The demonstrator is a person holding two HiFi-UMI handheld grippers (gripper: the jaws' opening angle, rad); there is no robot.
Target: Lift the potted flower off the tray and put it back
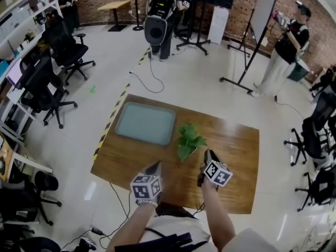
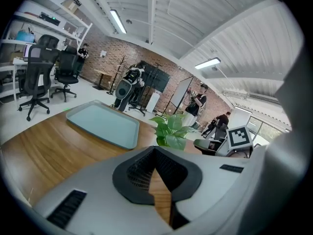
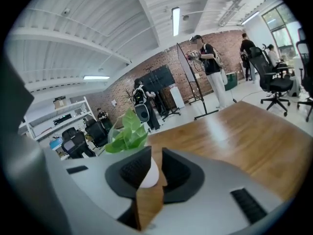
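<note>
Right gripper (image 3: 155, 155): jaws apart, a clear gap between the two dark pads. Through the gap I see the white pot (image 3: 149, 173) of the potted flower (image 3: 128, 131). The pot sits at the mouth of the jaws, its left edge against or just behind the left pad. I cannot tell whether that pad touches it. The right pad stands clear of it, with bare table wood showing below the pot. I read this as no grip. The leaves rise above the left jaw.

Left gripper (image 2: 155, 153): pad tips together at the far end, only a thin wedge of wood grain showing between the jaw bodies nearer the camera. Nothing is held and nothing is touched. It points toward the gap between tray and plant.

Head view: right gripper (image 1: 208, 154) is just beside the plant, on its right. Left gripper (image 1: 156, 167) is farther back over the near part of the table (image 1: 231, 161), apart from the plant.

The potted flower (image 1: 189, 138) stands upright on the bare wood, off the tray (image 1: 118, 121), near its right near corner. From the left gripper view the plant (image 2: 171, 131) is to the right of the tray (image 2: 102, 124), close to its edge. I cannot tell whether they touch.

A person stands at the far right of the room.
</note>
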